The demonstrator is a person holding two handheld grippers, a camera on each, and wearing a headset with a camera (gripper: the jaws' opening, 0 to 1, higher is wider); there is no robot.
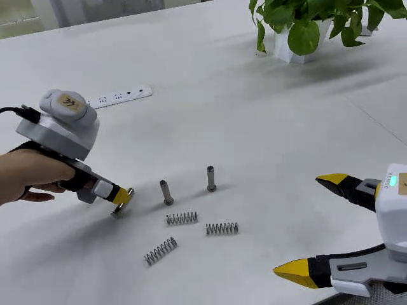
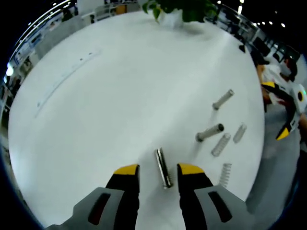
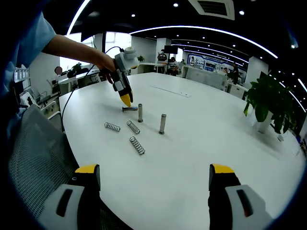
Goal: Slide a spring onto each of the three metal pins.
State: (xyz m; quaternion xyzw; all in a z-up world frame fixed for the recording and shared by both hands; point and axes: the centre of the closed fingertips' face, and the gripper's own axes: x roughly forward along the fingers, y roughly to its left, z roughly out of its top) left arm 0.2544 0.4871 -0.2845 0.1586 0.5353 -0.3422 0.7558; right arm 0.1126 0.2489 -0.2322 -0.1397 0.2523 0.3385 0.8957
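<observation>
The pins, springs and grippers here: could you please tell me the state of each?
Lying pin: flat on the table, no spring.
Standing pins: upright, no springs.
Springs: lying loose on the table.
Left gripper: open, fingers astride the lying pin.
Right gripper: open, empty.

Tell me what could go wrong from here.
1. The lying pin sits between the open jaws of the left gripper; being round, it may roll or slip out as they close.
2. The two upright pins stand free close by; a careless swing might topple them.
3. The springs lie loose and may roll if nudged.
</observation>
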